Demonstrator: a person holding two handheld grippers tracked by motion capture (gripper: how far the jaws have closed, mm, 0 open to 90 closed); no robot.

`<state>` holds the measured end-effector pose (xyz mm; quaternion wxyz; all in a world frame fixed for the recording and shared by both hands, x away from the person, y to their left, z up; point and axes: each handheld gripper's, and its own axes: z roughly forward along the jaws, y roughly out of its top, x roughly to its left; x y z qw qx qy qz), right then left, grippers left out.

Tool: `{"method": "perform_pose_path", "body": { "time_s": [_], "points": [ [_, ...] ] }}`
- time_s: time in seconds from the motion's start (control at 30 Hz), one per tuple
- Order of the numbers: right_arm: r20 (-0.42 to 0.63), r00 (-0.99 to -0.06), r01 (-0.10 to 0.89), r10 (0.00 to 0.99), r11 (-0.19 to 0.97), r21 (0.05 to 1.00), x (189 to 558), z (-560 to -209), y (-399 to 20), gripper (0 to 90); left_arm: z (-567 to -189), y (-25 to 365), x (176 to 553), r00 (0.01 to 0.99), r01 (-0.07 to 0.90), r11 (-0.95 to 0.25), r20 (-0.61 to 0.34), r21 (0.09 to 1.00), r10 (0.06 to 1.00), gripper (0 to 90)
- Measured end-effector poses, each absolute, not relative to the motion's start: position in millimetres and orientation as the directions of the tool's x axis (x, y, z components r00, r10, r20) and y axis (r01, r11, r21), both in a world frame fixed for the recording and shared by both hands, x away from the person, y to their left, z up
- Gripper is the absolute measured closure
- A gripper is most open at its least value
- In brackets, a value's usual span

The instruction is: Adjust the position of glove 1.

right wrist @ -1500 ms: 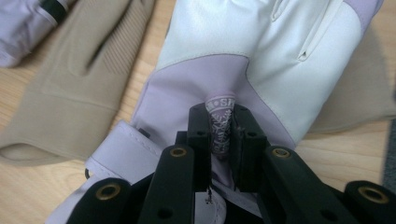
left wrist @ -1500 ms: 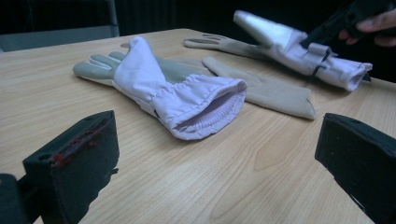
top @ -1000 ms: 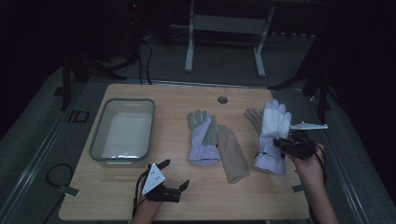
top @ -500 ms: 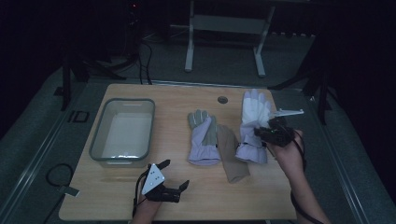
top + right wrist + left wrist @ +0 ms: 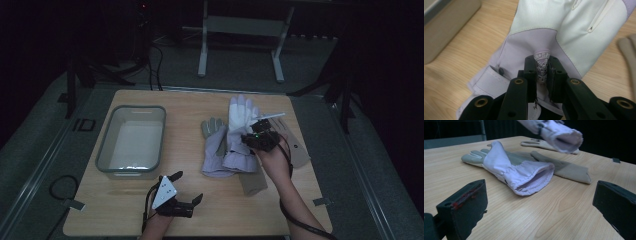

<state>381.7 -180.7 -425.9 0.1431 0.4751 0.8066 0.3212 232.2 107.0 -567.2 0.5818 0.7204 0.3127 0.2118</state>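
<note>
The right gripper [image 5: 541,72] pinches a fold of the white glove [image 5: 240,120] above the bench [image 5: 300,200], the grey-palmed glove [image 5: 215,145] lies beneath, the left gripper [image 5: 187,187] rests open, and the bin [image 5: 105,150] holds no glove, so most work likely remains.

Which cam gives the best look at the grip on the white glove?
Right gripper view: the right gripper pinches a fold of the white glove between its jaws. The high view shows that glove lifted over the table, the grip hidden. The left gripper view catches the cuff only.
</note>
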Motion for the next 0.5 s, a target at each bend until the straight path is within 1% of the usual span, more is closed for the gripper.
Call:
{"method": "perform_pose_path", "body": {
  "time_s": [0.3,0.5],
  "points": [
    [0.071,-0.533,0.675,0.843,0.373,0.637,386.4,-420.9,-131.9,79.2,-567.2,106.9,231.8,0.716,0.201,-0.127,-0.057,0.971,0.696,0.0],
    [0.062,-0.533,0.701,0.844,0.400,0.591,393.8,-438.7,-117.3,79.0,-567.2,107.2,231.8,0.715,0.201,-0.126,-0.057,0.972,0.697,0.0]
  ]
}}
